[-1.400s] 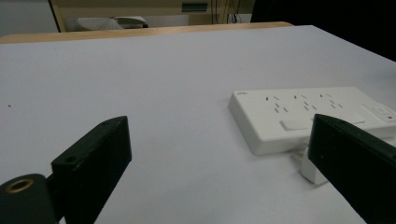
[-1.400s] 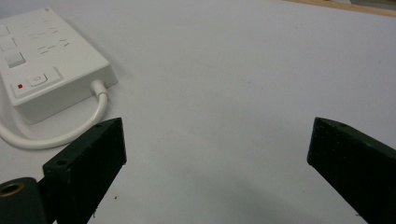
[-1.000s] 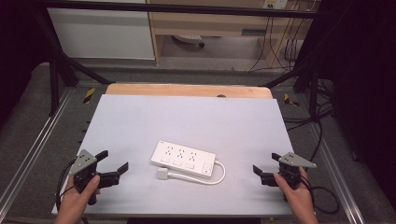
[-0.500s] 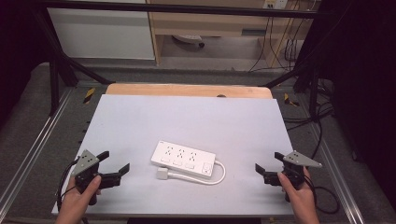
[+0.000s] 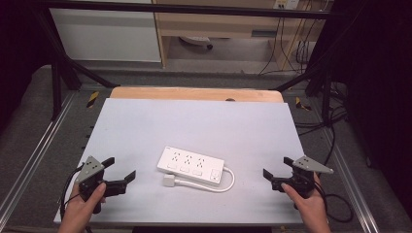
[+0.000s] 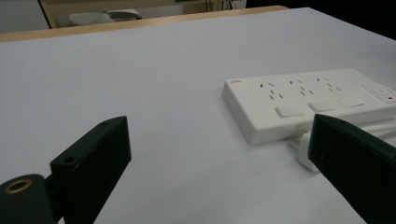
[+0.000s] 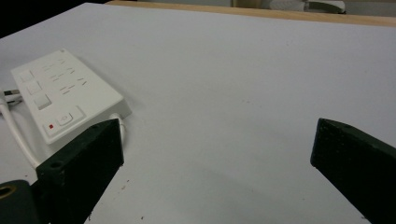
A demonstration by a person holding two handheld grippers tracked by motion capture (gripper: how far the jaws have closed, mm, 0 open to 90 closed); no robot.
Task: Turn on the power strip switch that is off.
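High view: white plastic power strip (image 5: 192, 166), flat rectangular block w/ rounded corners, lies lower centre of frame on the matte pale-grey table (image 5: 194, 121). Its smooth white cord (image 5: 218, 187) loops round the right end and back to a small square plug (image 5: 168, 181) just below the strip's left end. Left gripper (image 5: 119, 172) at lower left, right gripper (image 5: 278, 172) at lower right, both well apart from the strip, each w/ black jaws spread wide, nothing in them.

Left gripper view: blocky matte-black jaws apart at bottom corners; strip at right-centre, slotted sockets and square buttons on top, glossy sides.

Right gripper view: jaws likewise released; strip at upper left, red-dot switch on near end, cord curving at left edge.
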